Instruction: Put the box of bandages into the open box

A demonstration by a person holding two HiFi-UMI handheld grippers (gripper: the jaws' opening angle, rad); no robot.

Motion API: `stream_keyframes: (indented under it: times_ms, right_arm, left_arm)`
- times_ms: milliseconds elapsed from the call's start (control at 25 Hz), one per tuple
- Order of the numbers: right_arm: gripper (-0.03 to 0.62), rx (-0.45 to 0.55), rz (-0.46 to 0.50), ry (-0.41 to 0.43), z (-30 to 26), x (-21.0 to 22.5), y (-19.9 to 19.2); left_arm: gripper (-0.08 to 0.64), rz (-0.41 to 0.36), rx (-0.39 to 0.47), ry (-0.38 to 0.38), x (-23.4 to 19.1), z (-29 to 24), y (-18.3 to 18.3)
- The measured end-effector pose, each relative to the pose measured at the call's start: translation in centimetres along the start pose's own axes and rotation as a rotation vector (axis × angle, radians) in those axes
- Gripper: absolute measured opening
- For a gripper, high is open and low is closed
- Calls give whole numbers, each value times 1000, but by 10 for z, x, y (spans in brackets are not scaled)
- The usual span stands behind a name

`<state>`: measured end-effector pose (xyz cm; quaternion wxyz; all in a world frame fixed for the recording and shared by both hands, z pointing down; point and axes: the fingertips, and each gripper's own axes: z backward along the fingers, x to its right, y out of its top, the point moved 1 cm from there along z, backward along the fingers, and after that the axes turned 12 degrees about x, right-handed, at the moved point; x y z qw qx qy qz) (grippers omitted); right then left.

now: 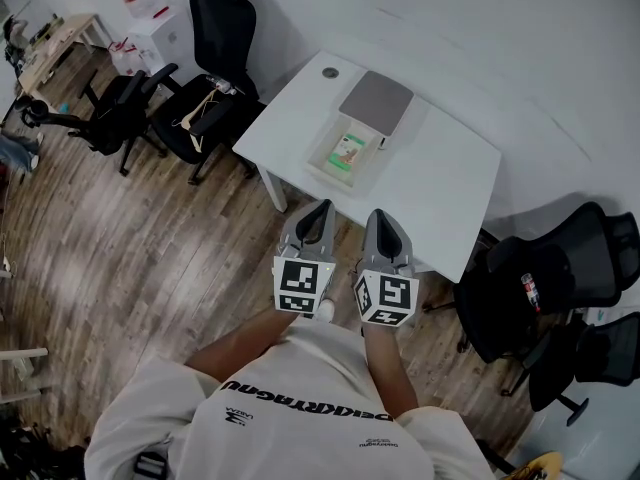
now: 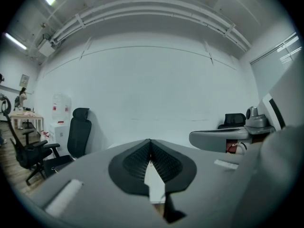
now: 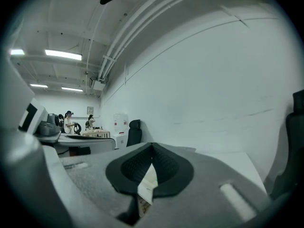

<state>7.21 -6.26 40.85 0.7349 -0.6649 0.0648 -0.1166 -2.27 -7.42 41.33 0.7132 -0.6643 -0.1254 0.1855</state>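
Presently: box of bandages (image 1: 349, 151) apparently seated inside open box (image 1: 322, 159); left gripper (image 1: 321, 206), right gripper (image 1: 379, 214) clenched empty, best kept clear.

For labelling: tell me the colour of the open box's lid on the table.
The lid is plain grey; the head view shows it best.
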Motion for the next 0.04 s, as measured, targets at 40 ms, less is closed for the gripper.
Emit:
stream_keyframes:
  times_ms: [40]
  right_arm:
    - [-2, 1, 0, 3, 0, -1, 0]
  left_arm:
    - [-12, -2, 3, 0, 0, 0, 0]
